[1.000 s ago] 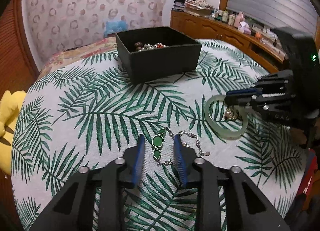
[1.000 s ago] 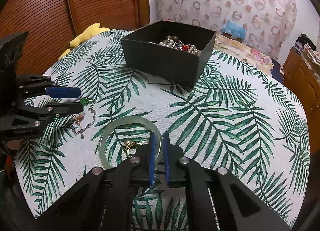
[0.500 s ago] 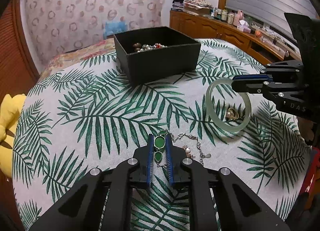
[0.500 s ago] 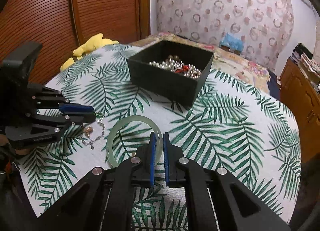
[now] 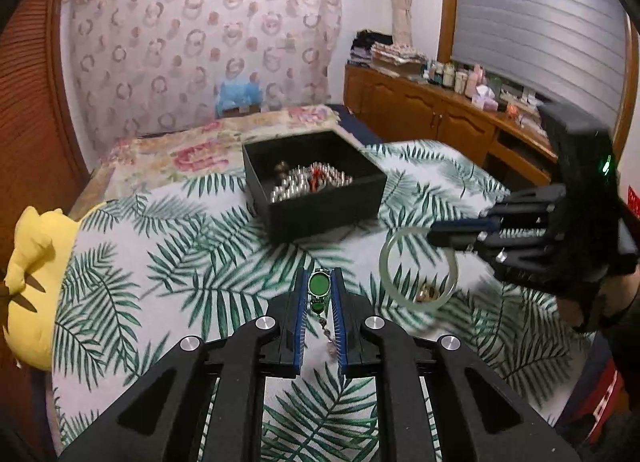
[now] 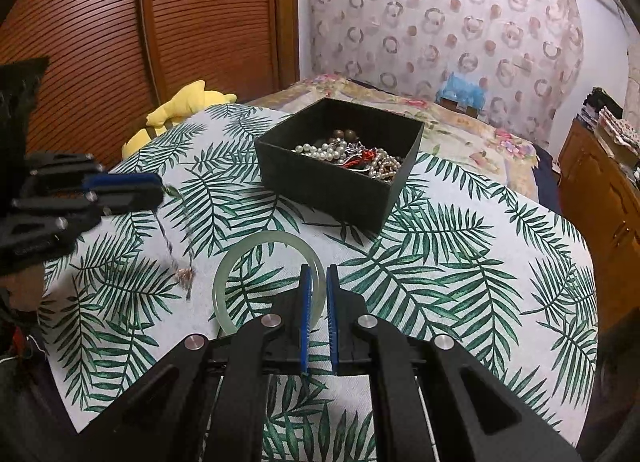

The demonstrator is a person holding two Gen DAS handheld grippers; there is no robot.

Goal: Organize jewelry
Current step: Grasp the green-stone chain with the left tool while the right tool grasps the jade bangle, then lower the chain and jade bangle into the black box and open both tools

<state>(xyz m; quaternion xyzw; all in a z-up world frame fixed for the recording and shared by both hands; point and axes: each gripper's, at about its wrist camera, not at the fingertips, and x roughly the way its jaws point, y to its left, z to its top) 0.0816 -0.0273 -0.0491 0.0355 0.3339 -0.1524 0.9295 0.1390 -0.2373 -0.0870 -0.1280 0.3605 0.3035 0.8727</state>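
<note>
My left gripper is shut on a green-stone bracelet; its silver chain hangs down between the fingers, above the cloth. In the right wrist view the chain dangles from the left gripper. My right gripper is shut on a pale green jade bangle and holds it lifted; the left wrist view shows the bangle hanging from the right gripper. A small gold piece lies on the cloth behind the bangle. The black jewelry box, with pearls and beads inside, stands ahead.
The table has a leaf-print cloth. A yellow plush toy sits at the table's left edge. A bed with a floral cover lies behind the box. A wooden cabinet with bottles stands at the right.
Both grippers have lifted and moved toward the box. The bracelet's chain has come off the cloth and hangs free. The bangle has risen with the right gripper.
</note>
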